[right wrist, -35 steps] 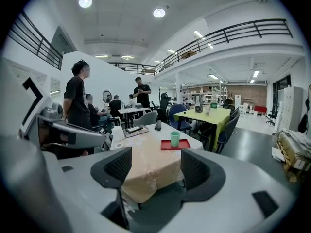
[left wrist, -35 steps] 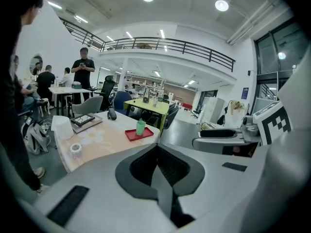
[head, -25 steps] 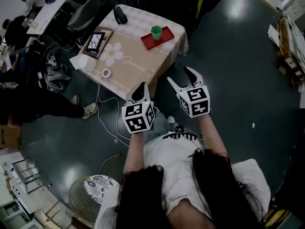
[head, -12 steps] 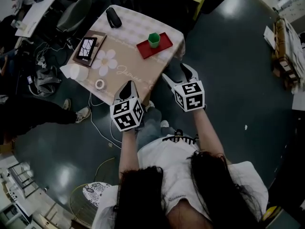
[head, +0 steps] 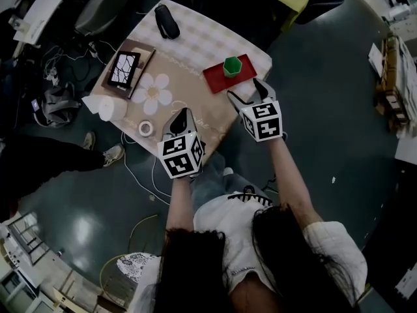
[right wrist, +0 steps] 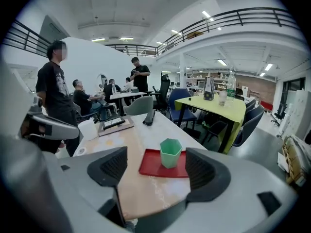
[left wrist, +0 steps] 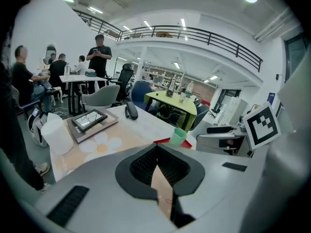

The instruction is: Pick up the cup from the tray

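1. Presently, the green cup (head: pixel 232 66) is standing upright on the red tray (head: pixel 217 81), which is lying flat toward the 3 o'clock corner of the desk (head: pixel 195 44) in the head view.
2. The right claw (head: pixel 249 94) is hovering at the desk's near edge, with the cup just beyond it at about 11 o'clock and not touching it.
3. In the right gripper view its jaws are spreading wider apart. The cup and tray are showing in the gap between them but farther ahead, and the pads are pressing on nothing.
4. The left claw (head: pixel 183 115) is hanging over the desk's edge at about 6 o'clock, well apart from the tray.
5. In the left gripper view its jaws are pressing together tip to tip with nothing pinched between them. The cup is showing beyond them at roughly 1 o'clock.
6. A black object (head: pixel 167 21) is lying near the desk's 12 o'clock corner.
7. A framed picture (head: pixel 124 68) is resting on a brown board at the 9 o'clock side.
8. A tape roll (head: pixel 146 128) is lying flat at about 7 o'clock, close to the left claw.
9. A white cylinder (head: pixel 107 107) is sitting at the 8 o'clock corner.
10. The person is holding both claws out in front of the body, with the forearms reaching toward the desk.
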Available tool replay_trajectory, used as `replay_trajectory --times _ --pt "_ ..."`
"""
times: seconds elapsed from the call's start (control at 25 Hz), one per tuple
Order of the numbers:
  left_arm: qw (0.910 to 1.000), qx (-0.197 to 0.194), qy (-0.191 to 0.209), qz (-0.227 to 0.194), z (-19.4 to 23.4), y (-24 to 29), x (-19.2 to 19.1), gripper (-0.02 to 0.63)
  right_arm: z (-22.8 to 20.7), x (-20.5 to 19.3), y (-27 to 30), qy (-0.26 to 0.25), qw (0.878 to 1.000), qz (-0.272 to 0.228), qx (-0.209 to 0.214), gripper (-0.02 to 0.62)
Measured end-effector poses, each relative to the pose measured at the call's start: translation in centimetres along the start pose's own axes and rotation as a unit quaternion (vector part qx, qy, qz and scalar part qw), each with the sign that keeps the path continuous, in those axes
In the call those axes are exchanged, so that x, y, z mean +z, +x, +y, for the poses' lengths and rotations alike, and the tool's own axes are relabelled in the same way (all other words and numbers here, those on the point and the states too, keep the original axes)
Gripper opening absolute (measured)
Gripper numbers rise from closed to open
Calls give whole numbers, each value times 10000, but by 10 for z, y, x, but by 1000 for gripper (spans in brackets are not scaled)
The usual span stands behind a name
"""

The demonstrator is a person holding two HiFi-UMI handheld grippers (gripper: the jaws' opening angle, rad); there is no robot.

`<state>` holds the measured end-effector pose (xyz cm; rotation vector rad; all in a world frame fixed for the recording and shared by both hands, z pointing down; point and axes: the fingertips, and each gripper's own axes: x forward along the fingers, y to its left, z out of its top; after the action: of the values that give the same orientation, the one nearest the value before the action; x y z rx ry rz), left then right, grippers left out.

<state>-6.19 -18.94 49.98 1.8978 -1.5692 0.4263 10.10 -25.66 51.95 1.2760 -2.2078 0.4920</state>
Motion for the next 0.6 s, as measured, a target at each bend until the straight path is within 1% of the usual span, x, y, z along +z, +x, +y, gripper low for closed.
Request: replay_trajectory --times 0.16,0.32,0.44,0.6 --pt "9999 -34 -35 111 13 28 12 5 -7 -1 39 -168 9993 324 7 357" --pt "9997 -115 -43 214 16 55 21 5 -20 -5 70 -121 9984 554 -39 365" --pt "9993 -187 10 323 18 71 22 5 -27 -8 92 -199 9976 667 -38 368" --pt "9986 -183 -48 489 25 89 21 5 -34 -16 115 -329 9952 926 -23 370"
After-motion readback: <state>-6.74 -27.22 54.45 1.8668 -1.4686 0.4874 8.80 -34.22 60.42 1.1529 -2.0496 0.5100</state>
